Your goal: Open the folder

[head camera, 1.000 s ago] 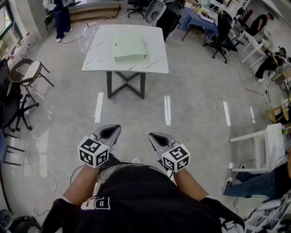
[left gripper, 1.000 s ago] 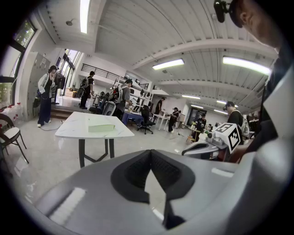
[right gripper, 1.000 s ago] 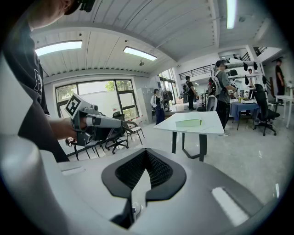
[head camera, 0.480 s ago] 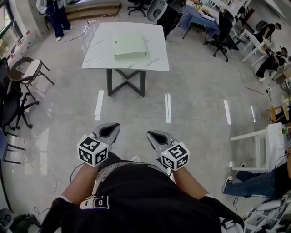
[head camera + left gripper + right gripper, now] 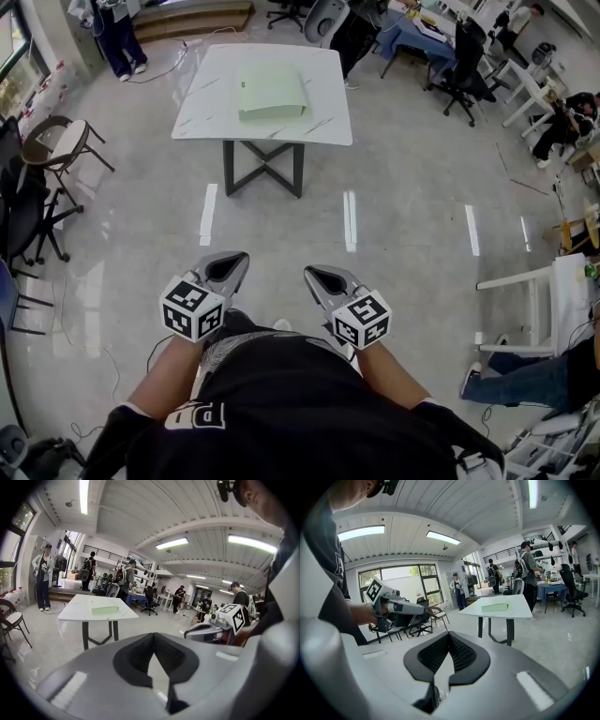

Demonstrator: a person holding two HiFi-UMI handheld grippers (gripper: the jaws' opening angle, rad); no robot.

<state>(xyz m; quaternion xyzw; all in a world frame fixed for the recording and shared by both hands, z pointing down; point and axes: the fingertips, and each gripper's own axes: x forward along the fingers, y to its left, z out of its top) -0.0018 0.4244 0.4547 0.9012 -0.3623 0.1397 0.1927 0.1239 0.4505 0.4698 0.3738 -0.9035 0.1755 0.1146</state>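
A pale green folder (image 5: pixel 272 97) lies shut on a white marble-topped table (image 5: pixel 211 108) across the floor, far from both grippers. It also shows in the left gripper view as the folder (image 5: pixel 104 610) and in the right gripper view as the folder (image 5: pixel 495 606). My left gripper (image 5: pixel 236 259) and right gripper (image 5: pixel 313 275) are held side by side close to the person's body, pointing toward the table. Both are shut with nothing between their jaws, as the left gripper (image 5: pixel 153 635) and the right gripper (image 5: pixel 449 634) show in their own views.
A stretch of shiny grey floor lies between me and the table. Dark chairs (image 5: pixel 52 155) stand at the left. A white table and chair (image 5: pixel 548 291) stand at the right. A person (image 5: pixel 111 33) stands at the far left, and seated people and desks (image 5: pixel 469 47) fill the back right.
The head view has drifted slightly, so the table sits a touch higher in the picture. Both grippers keep their place and stay shut.
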